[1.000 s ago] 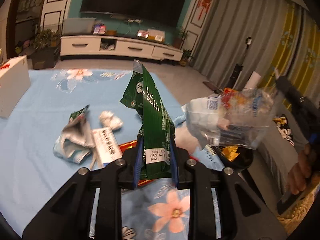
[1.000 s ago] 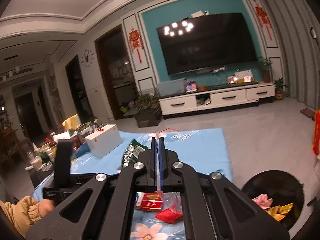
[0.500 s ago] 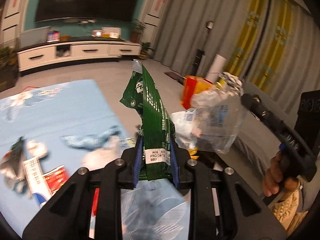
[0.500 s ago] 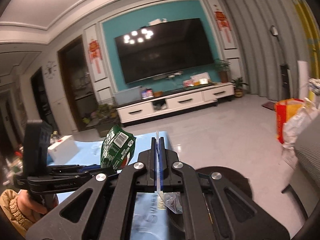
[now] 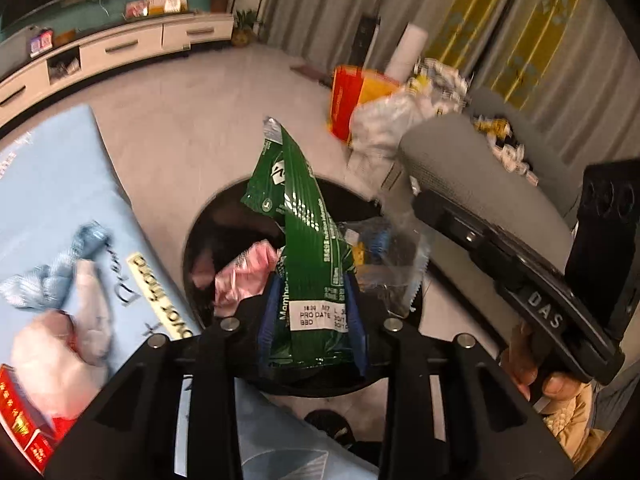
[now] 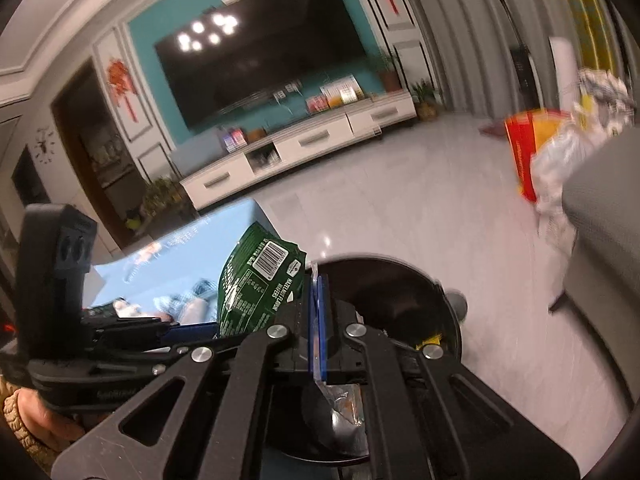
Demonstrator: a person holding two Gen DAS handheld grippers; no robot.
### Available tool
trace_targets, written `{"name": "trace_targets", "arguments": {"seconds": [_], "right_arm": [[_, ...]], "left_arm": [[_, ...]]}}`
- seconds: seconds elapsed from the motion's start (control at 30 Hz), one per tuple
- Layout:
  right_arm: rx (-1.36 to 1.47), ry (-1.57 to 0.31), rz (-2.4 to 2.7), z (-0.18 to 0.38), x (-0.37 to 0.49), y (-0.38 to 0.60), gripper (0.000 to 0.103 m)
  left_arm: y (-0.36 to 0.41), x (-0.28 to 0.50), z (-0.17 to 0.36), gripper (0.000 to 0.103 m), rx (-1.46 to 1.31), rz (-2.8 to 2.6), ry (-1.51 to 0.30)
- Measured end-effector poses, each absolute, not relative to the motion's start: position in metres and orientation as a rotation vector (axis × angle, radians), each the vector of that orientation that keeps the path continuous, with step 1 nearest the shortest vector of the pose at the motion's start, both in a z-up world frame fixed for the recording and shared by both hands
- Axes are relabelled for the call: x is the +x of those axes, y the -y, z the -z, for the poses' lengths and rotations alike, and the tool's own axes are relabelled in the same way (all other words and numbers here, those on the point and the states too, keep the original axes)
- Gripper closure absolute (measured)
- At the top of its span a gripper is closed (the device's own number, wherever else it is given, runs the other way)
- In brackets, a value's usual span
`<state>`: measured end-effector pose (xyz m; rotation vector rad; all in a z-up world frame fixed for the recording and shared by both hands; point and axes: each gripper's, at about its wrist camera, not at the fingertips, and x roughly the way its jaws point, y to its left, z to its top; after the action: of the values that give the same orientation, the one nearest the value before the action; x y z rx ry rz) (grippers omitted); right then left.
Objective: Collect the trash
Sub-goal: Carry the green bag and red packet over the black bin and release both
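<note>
Left gripper (image 5: 312, 312): jaws opening, green snack wrapper (image 5: 308, 240) between the 2 blue pads (image 5: 267, 320). Pads appear to be easing off its lower end; wrapper not yet dropped, and I cannot tell whether both pads touch it. Wrapper's long axis runs up and away from the fingers, upright, slightly tilted, free end highest. Directly beyond and below the fingertips sits the black round trash bin (image 5: 200, 216), mouth open. Judgement: wrapper hangs over the bin mouth, so a release should drop it inside.

Right gripper (image 6: 319, 328): fingers together, clamped on the edge of a thin clear plastic wrapper (image 6: 344, 408), which hangs down under the jaws. In the right wrist view the bin (image 6: 400, 280) lies just ahead and beneath the fingertips, so this piece is also over the opening. Right hand looks about as near the bin as the left; both are at the rim.

Counts:
- bins: 1
- pieces held: 2, 1 per gripper
- in bin: pink crumpled piece (image 5: 240, 276) plus yellow scraps, number unclear
- on blue tablecloth (image 5: 60, 168) to the left of the bin: 1 blue-white crumpled wrapper (image 5: 52, 276), 1 red packet (image 5: 20, 420), blurred; more may lie out of view

Next move turns on the release over the bin
</note>
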<state>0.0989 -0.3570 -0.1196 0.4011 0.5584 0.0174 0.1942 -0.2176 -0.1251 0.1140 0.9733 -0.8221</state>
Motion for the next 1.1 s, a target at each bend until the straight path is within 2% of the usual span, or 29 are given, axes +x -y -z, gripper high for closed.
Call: {"name": "trace_targets", "arguments": {"seconds": [0.13,0.2,0.23,0.27,0.3,0.33,0.37,0.6,0.67,0.8,0.87,0.93,1.1], "right_arm": [[0.459,-0.643,0.021,0.144,0.11,0.366,0.1],[0.477,-0.665,0.028,0.149,0.111,0.367,0.099],[0.481,-0.675,0.029,0.15,0.112,0.369,0.097],[0.487,-0.686,0.029,0.15,0.113,0.37,0.091],[0.494,-0.697,0.033,0.149,0.113,0.371,0.085],[0.501,-0.7,0.04,0.148,0.113,0.373,0.074],[0.506,-0.696,0.043,0.145,0.111,0.374,0.068],[0.522,-0.646,0.038,0.125,0.097,0.377,0.065],[0.517,-0.642,0.024,0.118,0.09,0.372,0.059],[0.509,-0.641,-0.019,0.106,0.077,0.354,0.05],[0.506,-0.642,-0.045,0.101,0.07,0.342,0.04],[0.497,-0.66,-0.083,0.1,0.066,0.327,0.036],[0.456,-0.726,-0.157,0.102,0.062,0.283,0.035]], "left_arm": [[0.23,0.201,0.149,0.066,0.155,0.811,-1.038],[0.233,0.202,0.153,0.051,0.165,0.816,-1.046],[0.234,0.203,0.153,0.039,0.17,0.816,-1.041],[0.235,0.202,0.152,0.035,0.176,0.814,-1.032],[0.235,0.201,0.15,0.035,0.184,0.812,-1.025],[0.234,0.201,0.148,0.035,0.189,0.806,-1.017],[0.231,0.2,0.147,0.035,0.193,0.801,-1.008],[0.196,0.181,0.121,0.025,0.154,0.769,-0.945],[0.18,0.173,0.113,0.023,0.12,0.759,-0.926],[0.138,0.146,0.1,0.014,0.031,0.73,-0.886],[0.116,0.134,0.098,0.012,0.01,0.703,-0.89],[0.09,0.121,0.102,0.01,-0.001,0.665,-0.9],[0.019,0.097,0.118,0.009,-0.047,0.521,-0.966]]}}
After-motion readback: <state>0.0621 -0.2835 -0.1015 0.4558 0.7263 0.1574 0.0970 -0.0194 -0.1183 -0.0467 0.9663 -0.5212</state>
